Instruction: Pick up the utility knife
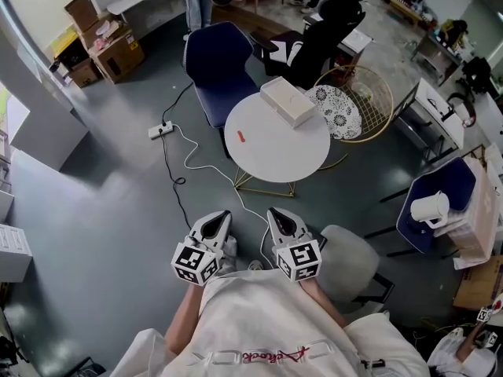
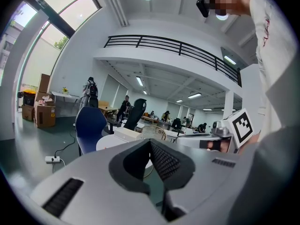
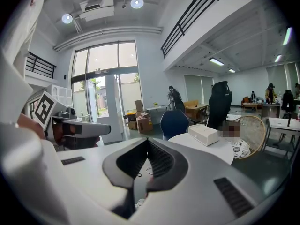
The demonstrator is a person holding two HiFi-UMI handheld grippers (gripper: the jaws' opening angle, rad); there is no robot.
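The utility knife [image 1: 242,137] is a small red-orange piece lying on the left side of the round white table [image 1: 275,151] in the head view. It does not show in either gripper view. My left gripper [image 1: 223,214] and right gripper [image 1: 274,212] are side by side close to my body, well short of the table and above the grey floor. Both point towards the table. The left gripper [image 2: 150,141] has its jaws closed tip to tip with nothing between them. So does the right gripper [image 3: 147,140].
A white box [image 1: 288,100] lies at the table's far side. A blue chair [image 1: 218,65] stands behind the table, and a gold wire chair [image 1: 363,100] with a patterned cushion to its right. A power strip [image 1: 160,129] and its cable lie on the floor. A grey stool [image 1: 350,261] stands at my right.
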